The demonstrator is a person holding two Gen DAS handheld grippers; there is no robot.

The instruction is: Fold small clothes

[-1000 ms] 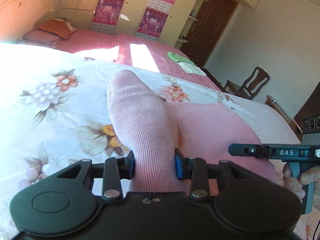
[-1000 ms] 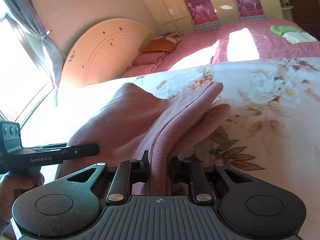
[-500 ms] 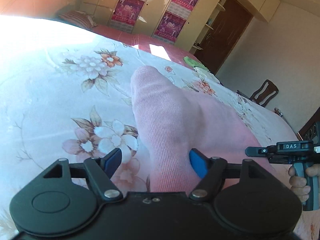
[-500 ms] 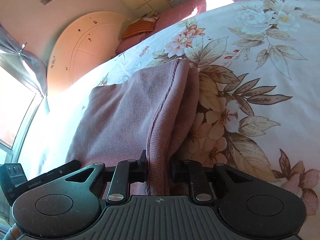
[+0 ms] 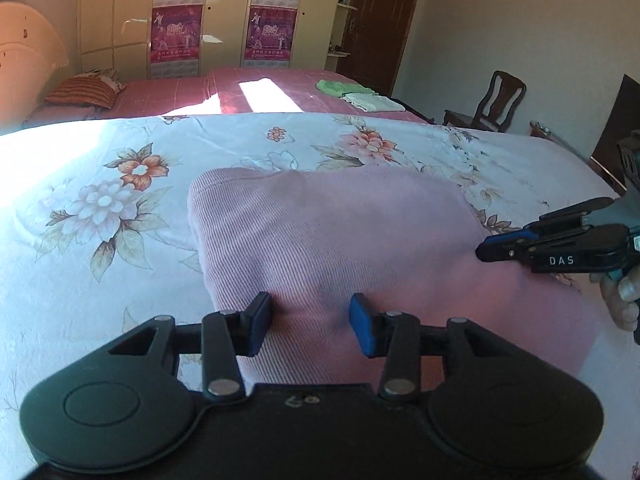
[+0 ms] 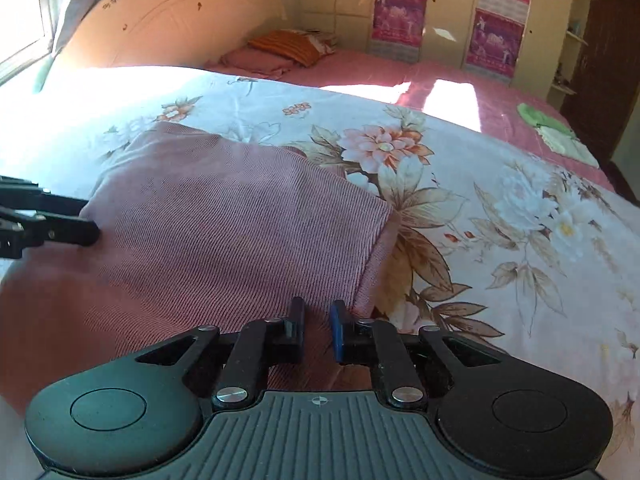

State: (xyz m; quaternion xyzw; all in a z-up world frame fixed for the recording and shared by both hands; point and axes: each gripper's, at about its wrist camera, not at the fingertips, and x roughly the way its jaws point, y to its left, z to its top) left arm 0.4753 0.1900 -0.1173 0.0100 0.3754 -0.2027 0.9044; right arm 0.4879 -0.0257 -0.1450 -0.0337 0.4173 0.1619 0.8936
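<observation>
Pink garment [image 5: 328,240] flat on floral bedspread [image 5: 100,208]. Left tongs [image 5: 310,330] spread, right tongs [image 6: 318,330] parted; "DAS" label legible.

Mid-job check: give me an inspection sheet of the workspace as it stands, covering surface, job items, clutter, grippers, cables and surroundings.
Surface: white floral bedsheet, partly in bright sunlight.
Job's things: pink ribbed knit garment lying folded flat on the sheet.
Clutter: green cloth and pale folded cloth on the pink bedspread beyond.
Grippers: left gripper open, fingers either side of the garment's near part; right gripper with a narrow gap between its fingers, near the garment's near right corner, nothing clamped.
Cables: nothing seen.
Surroundings: cream headboard, orange striped pillow, cream wardrobe with magenta posters, dark wooden door, wooden chair.
</observation>
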